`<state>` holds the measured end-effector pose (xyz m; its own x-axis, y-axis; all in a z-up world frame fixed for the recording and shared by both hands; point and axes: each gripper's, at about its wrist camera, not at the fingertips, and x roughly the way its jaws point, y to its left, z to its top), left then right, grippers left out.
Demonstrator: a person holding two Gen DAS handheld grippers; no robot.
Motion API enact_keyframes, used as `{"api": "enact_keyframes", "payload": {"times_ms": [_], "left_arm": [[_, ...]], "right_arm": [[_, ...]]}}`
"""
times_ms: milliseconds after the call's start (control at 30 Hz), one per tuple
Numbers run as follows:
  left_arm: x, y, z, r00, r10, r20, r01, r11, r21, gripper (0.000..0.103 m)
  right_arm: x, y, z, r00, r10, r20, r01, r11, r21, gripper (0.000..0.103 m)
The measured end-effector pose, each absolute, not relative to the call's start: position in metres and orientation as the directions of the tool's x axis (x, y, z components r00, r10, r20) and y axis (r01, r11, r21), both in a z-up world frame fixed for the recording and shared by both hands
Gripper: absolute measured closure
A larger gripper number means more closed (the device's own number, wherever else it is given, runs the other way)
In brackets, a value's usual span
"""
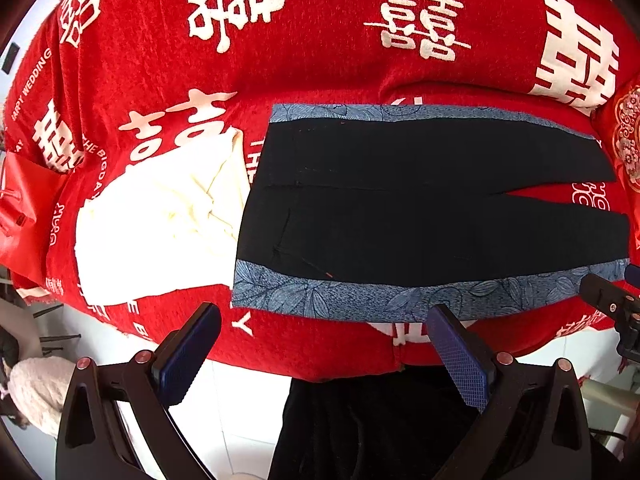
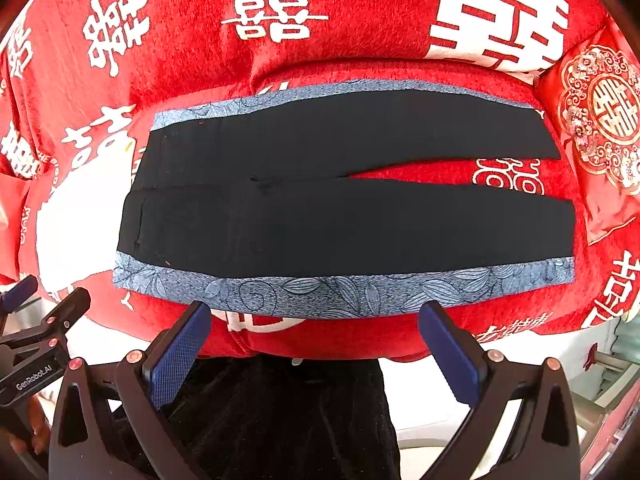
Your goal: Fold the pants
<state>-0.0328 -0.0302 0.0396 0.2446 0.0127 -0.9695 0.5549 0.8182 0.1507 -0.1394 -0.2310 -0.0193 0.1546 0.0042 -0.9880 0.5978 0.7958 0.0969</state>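
Black pants with blue leaf-print side stripes [image 2: 344, 224] lie flat across the red plush blanket printed with white characters [image 2: 360, 20], waistband left, legs slightly parted rightward — spread ready for a lengthwise fold. Left gripper [image 1: 324, 344] and right gripper [image 2: 314, 340] hover at the near stripe, jaws apart, holding nothing — probably poised to pinch that edge.

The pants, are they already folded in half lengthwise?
No, the pants lie flat with both legs side by side, a gap of red blanket between them.

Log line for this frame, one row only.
black pants with blue floral side stripes: flat, unfolded | left claw: open, empty | right claw: open, empty
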Motion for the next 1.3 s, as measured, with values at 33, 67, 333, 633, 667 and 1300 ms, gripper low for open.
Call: {"api": "enact_keyframes", "payload": {"times_ms": [33, 67, 333, 633, 667, 1300], "left_arm": [[-0.035, -0.031, 0.04, 0.244, 0.014, -0.97, 0.55, 0.821, 0.15, 0.0], [-0.037, -0.031, 0.041, 0.243, 0.015, -0.97, 0.545, 0.825, 0.15, 0.0], [-0.054, -0.033, 0.044, 0.243, 0.03, -0.97, 0.504, 0.85, 0.152, 0.0], [-0.088, -0.031, 0.043, 0.24, 0.046, -0.97, 0.464, 0.872, 0.156, 0.0], [-0.09, -0.031, 0.043, 0.242, 0.05, -0.969, 0.463, 0.872, 0.16, 0.0], [-0.072, -0.011, 0.02, 0.177, -0.001, -0.984, 0.523, 0.847, 0.093, 0.0]], "right_arm": [[-0.14, -0.231, -0.019, 0.154, 0.004, -0.988, 0.595, 0.798, 0.096, 0.0], [-0.142, -0.232, -0.019, 0.153, 0.004, -0.988, 0.59, 0.802, 0.094, 0.0], [-0.152, -0.24, -0.018, 0.162, 0.017, -0.987, 0.557, 0.824, 0.106, 0.0], [-0.172, -0.245, -0.022, 0.158, 0.041, -0.987, 0.519, 0.847, 0.118, 0.0], [-0.172, -0.246, -0.023, 0.157, 0.044, -0.987, 0.516, 0.848, 0.12, 0.0], [-0.153, -0.218, -0.039, 0.091, -0.005, -0.996, 0.537, 0.842, 0.045, 0.0]]}}
